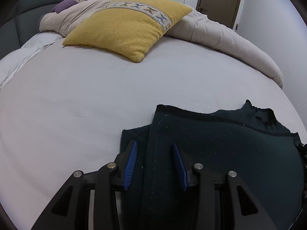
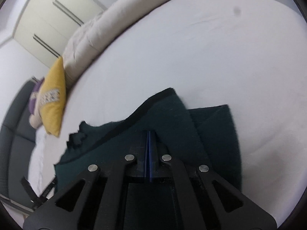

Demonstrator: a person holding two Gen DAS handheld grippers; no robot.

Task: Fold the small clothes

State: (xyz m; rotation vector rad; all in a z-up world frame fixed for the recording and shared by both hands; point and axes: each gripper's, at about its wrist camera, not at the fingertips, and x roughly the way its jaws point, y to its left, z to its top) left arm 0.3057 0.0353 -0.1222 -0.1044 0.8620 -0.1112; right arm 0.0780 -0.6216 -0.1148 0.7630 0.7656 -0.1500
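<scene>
Item: dark teal knit garment (image 1: 220, 149), partly folded, lying flat on the pale bed sheet (image 1: 76, 105) at the near edge of the bed, well apart from the yellow cushion (image 1: 126, 28) and the rolled beige duvet (image 1: 230, 40) further back. Position rel. to claws: garment sits directly under and ahead of both; in the left wrist view a folded-over flap runs away from the camera, its long edge roughly parallel to the fingers, w/ a black-trimmed hem crossing at the far side and a ragged bit (collar or cuff, can't tell which) at the far right. Left gripper (image 1: 155, 153): jaws spread wide, blue pads either side of the flap's fold line, fabric between them but not pinched; holds nothing. Whether the tips touch the cloth can't be made out. Right gripper (image 2: 149, 145): blue pads pressed together w/ no gap showing, poised above the garment's middle; no cloth visibly caught between them (view is blurred, so not certain). Judgement: left claw is the nearer to the flap edge and already straddles it, so the next pinch prob. falls to it; the turn-over would go across the flap's long axis. Risk: thick knit may bunch if only one layer is caught.
</scene>
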